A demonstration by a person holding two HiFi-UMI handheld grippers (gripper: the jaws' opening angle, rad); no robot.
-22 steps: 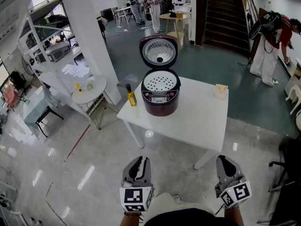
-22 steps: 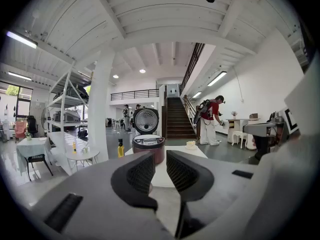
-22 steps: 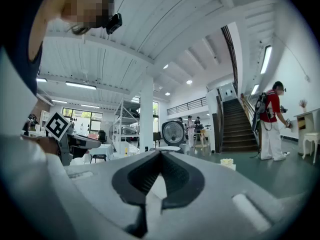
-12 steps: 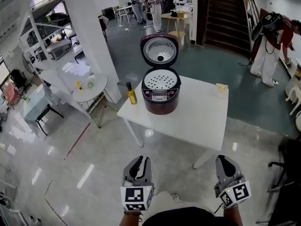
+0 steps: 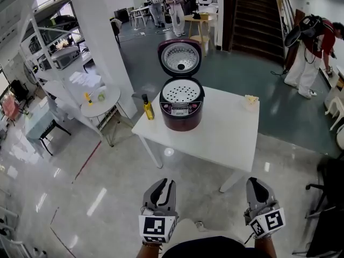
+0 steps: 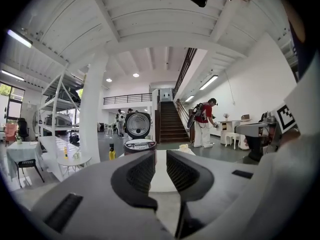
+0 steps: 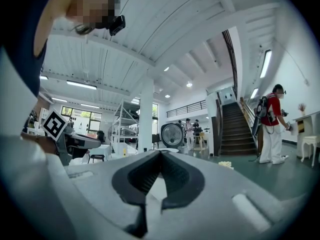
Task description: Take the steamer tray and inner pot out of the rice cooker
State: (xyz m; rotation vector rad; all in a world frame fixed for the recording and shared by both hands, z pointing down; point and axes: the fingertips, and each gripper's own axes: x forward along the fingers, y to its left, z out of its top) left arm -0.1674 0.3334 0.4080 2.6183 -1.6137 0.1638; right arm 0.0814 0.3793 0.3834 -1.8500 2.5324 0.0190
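Glossy maroon rice cooker (image 5: 181, 118), round perforated, perhaps metal, steamer tray (image 5: 182, 92); left claw (image 5: 165, 185) slightly agape, right claw (image 5: 253, 183) closed.

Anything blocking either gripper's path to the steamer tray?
Nothing visible. Lid up, tray exposed in the cooker; only floor and bare table before the left gripper and right gripper. Bottle stands beside the cooker.

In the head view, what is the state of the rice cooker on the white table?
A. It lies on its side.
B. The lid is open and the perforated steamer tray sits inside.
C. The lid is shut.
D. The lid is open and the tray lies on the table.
B: the lid of the rice cooker stands open, and the white perforated steamer tray sits in its top.
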